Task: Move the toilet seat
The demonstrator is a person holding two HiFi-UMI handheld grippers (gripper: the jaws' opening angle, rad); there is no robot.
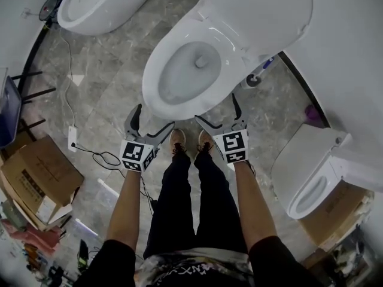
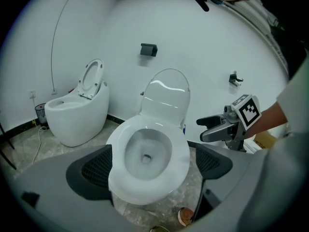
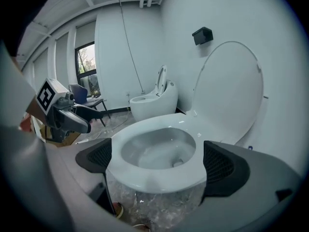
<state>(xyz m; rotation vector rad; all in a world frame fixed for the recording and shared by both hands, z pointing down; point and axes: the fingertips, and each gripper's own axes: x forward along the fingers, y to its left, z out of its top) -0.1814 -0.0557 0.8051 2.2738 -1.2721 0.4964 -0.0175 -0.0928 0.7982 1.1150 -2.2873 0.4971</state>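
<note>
Both grippers are spread wide and empty. The left gripper [image 1: 153, 119] and right gripper [image 1: 216, 109] hang low, just short of the front of the bowl [image 1: 185, 70], one on each side of the person's shoes [image 1: 190, 141]. The toilet seat [image 1: 154, 87] lies flat on the bowl, with the lid [image 1: 263, 11] raised behind it. Jaws aimed level at the seat's front edge suggest readiness to catch and lift it.

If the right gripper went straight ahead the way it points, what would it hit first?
Most likely the front rim of the toilet seat, dead ahead of the right gripper, whose jaws stand open; depth is unclear.
</note>
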